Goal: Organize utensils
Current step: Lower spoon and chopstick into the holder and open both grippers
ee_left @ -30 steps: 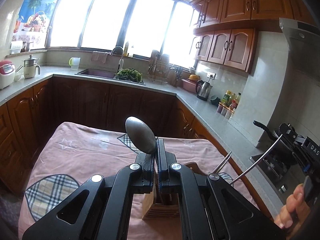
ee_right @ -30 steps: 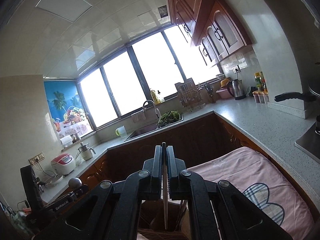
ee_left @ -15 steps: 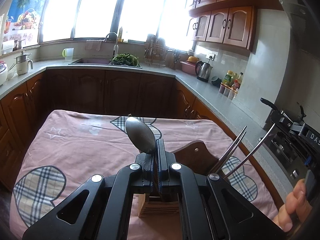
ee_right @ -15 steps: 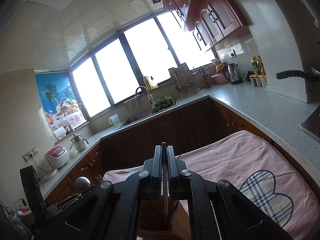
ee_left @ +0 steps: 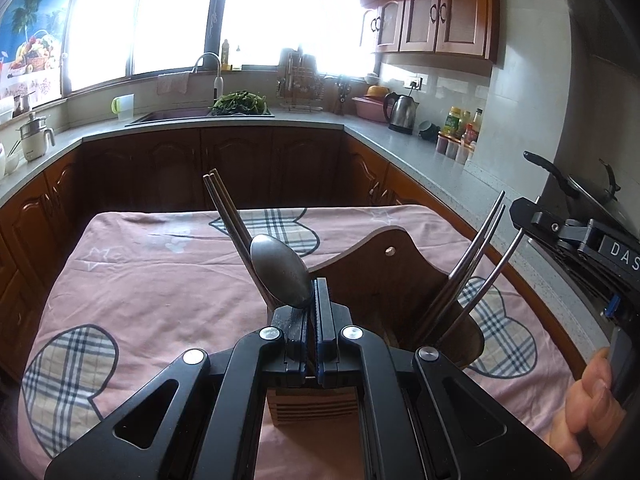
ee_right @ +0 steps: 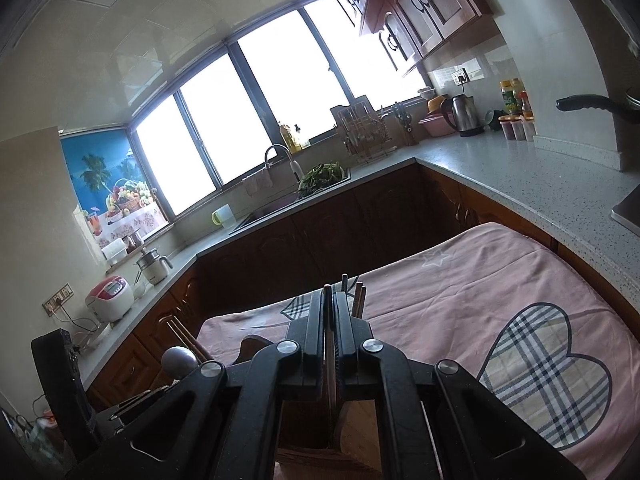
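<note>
My left gripper (ee_left: 312, 292) is shut on a metal spoon (ee_left: 280, 270), whose bowl points up. The handle runs down between the jaws and is hidden. Right under it stands a wooden utensil holder (ee_left: 376, 276) with a tall dark back. Brown chopsticks (ee_left: 224, 208) lean out of its left side and several thin grey sticks (ee_left: 476, 256) out of its right. My right gripper (ee_right: 329, 296) is shut on one thin stick (ee_right: 330, 344) that runs down into the holder (ee_right: 356, 428). The spoon (ee_right: 178, 360) shows at the left of the right wrist view.
The holder stands on a table under a pink cloth with plaid hearts (ee_left: 160, 280). Dark cabinets and a grey counter (ee_left: 400, 148) ring the table. A pan (ee_left: 560, 176) sits on the stove at the right. A person's hand (ee_left: 592, 392) grips the right tool.
Both grippers have sunk toward the holder and tilted further down. The holder looks larger, and the brown chopsticks have come into the left wrist view. Both grips are unchanged.
</note>
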`<act>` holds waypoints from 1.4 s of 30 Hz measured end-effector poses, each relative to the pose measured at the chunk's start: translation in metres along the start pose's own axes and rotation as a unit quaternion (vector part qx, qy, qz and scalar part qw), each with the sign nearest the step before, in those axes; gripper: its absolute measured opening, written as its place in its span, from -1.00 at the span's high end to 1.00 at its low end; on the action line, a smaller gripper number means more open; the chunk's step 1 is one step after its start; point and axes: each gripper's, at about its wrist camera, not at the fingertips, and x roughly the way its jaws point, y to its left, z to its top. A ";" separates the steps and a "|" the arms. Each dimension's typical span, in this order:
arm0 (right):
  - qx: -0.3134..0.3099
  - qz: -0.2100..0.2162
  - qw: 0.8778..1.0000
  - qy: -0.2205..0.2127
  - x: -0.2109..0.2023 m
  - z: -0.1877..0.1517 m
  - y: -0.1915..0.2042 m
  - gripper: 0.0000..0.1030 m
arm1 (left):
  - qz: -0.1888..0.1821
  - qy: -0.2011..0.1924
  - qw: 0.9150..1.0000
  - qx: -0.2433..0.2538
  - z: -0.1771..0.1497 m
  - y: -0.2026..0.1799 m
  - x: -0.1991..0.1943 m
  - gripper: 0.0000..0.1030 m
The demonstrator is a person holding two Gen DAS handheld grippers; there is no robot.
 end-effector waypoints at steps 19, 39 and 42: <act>0.009 -0.003 1.000 0.014 0.008 -0.005 -0.007 0.92 | 0.004 0.027 0.999 -0.021 -0.007 0.010 0.016 0.96; 0.020 0.002 1.000 0.019 0.010 -0.005 -0.014 0.81 | -0.003 0.035 0.999 -0.029 -0.007 0.008 0.010 0.65; 0.024 0.000 0.999 0.020 0.010 -0.007 -0.014 0.69 | -0.005 0.034 0.999 -0.026 -0.006 0.005 0.008 0.51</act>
